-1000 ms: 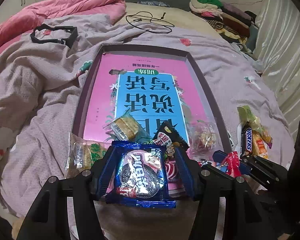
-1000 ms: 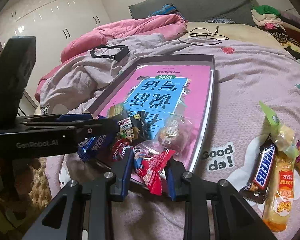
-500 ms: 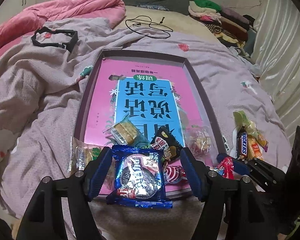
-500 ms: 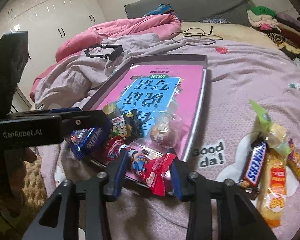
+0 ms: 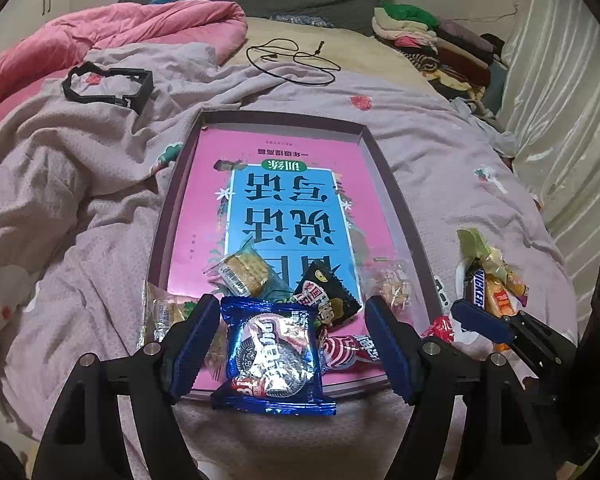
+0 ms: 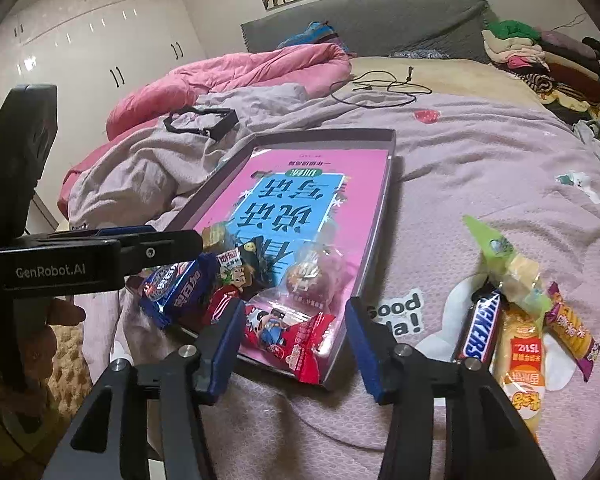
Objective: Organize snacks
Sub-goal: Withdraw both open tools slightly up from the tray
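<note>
A shallow box with a pink and blue book cover inside lies on the bed; it also shows in the right wrist view. My left gripper is open around a blue Oreo packet that lies over the box's near rim. My right gripper is open around a red snack packet that rests on the box's near corner. Several other snacks lie in the box's near end. A Snickers bar and several wrapped snacks lie on the blanket to the right.
A black plastic frame and a black cord lie farther back on the bed. A pink duvet is at the back left, folded clothes at the back right. The bed's near edge is just below the grippers.
Both grippers have opened. The left let go of the Oreo packet and the right let go of the red packet; both packets now rest on the box's near edge.
</note>
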The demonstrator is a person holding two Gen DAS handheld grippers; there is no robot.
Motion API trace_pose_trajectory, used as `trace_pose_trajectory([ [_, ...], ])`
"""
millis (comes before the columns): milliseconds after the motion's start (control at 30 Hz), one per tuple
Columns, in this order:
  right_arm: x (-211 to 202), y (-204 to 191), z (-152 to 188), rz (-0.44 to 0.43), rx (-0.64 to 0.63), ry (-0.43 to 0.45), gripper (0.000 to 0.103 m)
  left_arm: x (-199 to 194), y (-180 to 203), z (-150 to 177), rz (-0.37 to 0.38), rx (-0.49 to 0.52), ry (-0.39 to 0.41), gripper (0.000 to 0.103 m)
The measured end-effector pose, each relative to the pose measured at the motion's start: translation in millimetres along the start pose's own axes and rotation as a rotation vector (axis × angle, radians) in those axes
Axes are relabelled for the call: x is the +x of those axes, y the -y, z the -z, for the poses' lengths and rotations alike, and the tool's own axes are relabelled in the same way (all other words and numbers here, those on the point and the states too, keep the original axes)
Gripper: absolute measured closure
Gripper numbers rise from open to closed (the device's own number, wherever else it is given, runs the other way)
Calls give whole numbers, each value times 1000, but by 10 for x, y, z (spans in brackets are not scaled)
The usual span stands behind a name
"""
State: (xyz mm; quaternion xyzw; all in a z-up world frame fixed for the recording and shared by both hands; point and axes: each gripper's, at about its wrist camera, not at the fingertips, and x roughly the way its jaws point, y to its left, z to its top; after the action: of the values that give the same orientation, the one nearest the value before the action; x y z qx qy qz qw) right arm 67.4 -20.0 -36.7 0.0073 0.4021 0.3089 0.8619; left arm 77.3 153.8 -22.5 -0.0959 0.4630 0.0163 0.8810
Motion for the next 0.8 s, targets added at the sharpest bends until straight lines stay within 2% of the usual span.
trace_pose_trajectory([
  [167, -91, 8, -27, 17, 6, 35, 40, -43, 25, -12, 1, 7, 10, 25],
  [267, -154, 19, -39, 30, 7, 52, 37, -61, 58, -11, 5, 16, 11, 25],
  [800, -354, 173, -66, 71, 42, 94, 32, -187, 270, -4, 25, 63, 25, 25],
])
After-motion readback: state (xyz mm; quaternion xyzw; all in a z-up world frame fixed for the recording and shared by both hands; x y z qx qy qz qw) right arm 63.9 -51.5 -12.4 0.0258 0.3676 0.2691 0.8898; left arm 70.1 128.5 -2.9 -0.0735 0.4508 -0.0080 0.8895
